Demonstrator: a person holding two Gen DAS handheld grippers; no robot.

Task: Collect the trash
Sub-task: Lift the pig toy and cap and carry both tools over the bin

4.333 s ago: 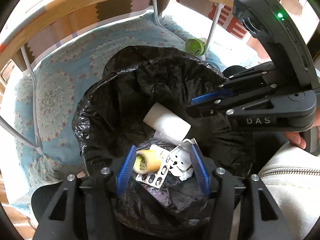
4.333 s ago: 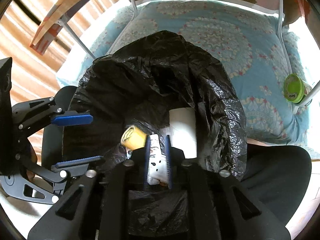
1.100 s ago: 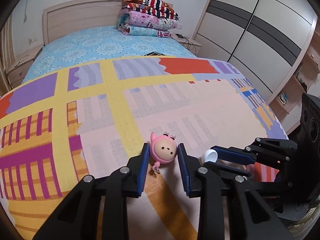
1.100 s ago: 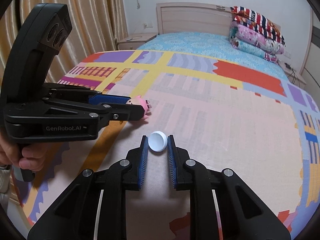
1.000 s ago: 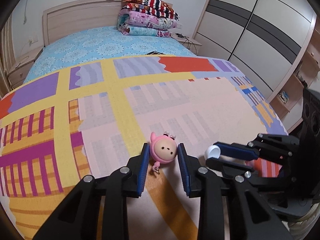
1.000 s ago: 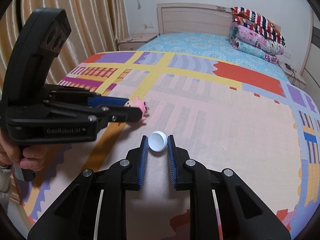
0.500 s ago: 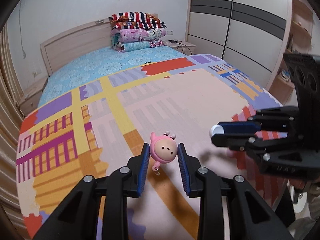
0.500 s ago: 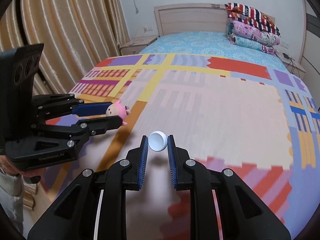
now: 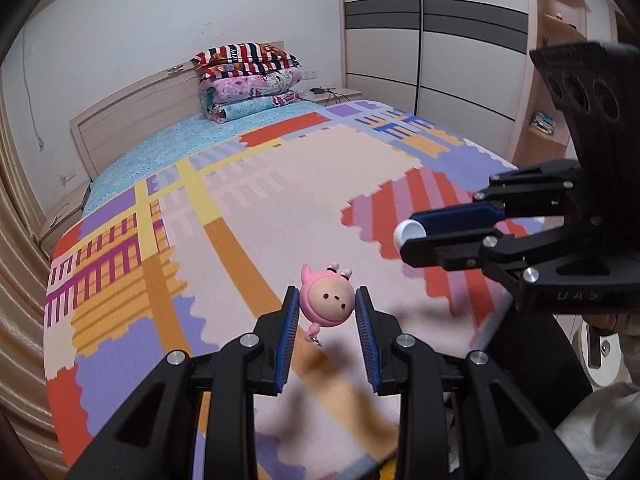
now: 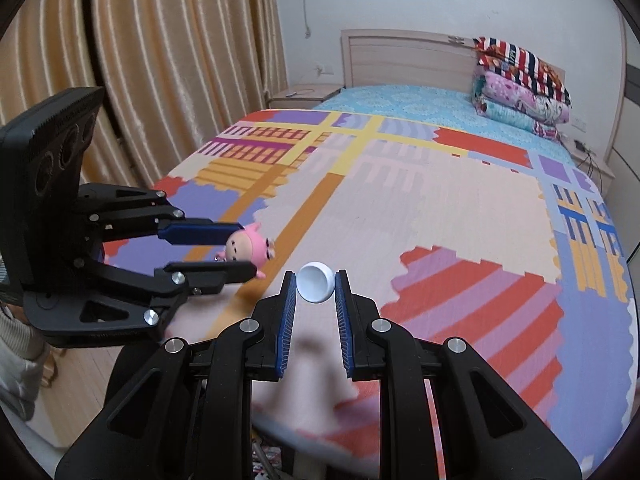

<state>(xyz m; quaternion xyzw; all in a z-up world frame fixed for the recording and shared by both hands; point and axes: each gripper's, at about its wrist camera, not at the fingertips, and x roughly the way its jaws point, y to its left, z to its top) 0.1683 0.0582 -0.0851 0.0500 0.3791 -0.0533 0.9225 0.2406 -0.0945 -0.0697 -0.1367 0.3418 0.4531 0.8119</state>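
My left gripper (image 9: 327, 307) is shut on a small pink doll-head keychain (image 9: 326, 303) and holds it in the air above the bed's near edge. In the right wrist view the same pink keychain (image 10: 244, 245) shows at the left, between the left gripper's fingers (image 10: 196, 232). My right gripper (image 10: 316, 280) is shut on a small white cap (image 10: 315, 277), also lifted off the bedcover. The white cap (image 9: 404, 234) peeks out at the tip of the right gripper, seen at the right of the left wrist view. No trash bag shows in either view.
The bed carries a colourful patchwork cover (image 9: 280, 184), with folded quilts (image 9: 248, 80) stacked at the headboard. A wardrobe (image 9: 440, 60) stands to the right of the bed, gold curtains (image 10: 160, 60) to the left. A person's hand (image 9: 608, 320) grips the right handle.
Both grippers have pulled back from the bedcover and risen, each still holding its item. More of the room, the bed's near edge and the floor have come into view.
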